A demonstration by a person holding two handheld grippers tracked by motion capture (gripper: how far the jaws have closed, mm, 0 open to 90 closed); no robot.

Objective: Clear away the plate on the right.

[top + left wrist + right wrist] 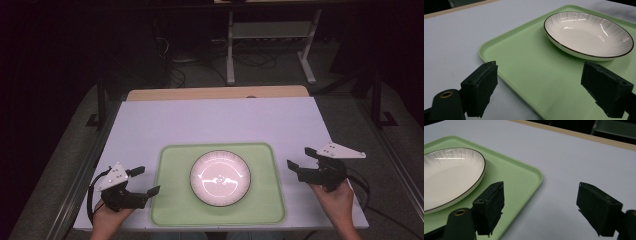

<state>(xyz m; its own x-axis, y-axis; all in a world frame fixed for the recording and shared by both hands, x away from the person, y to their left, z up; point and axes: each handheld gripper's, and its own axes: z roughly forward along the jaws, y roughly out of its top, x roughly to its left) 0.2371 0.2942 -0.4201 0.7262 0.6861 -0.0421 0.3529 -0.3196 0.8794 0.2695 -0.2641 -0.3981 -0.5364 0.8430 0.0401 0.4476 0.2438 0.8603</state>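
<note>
A white table (150, 125) carries a light green tray (172, 200) near its front edge, and a white plate (220, 178) with a thin dark rim sits in the middle of that tray, with green showing all round it. Bare tabletop stretches wide beyond the tray and in narrower strips to either side.

The left gripper (142, 181) is held in a hand (105, 217) at the table's front left corner, its jaws pointing toward the tray's left edge. They stand wide apart and released, with nothing between them; in the left gripper view one jaw hangs over the table and the other over the tray, the tray's rounded corner lying between them.

The right gripper (300, 159) sits just beyond the tray's right edge, its hand (337, 200) near the table's right side, jaws aimed leftward at the tray. They too are spread and empty, clear of the plate.
</note>
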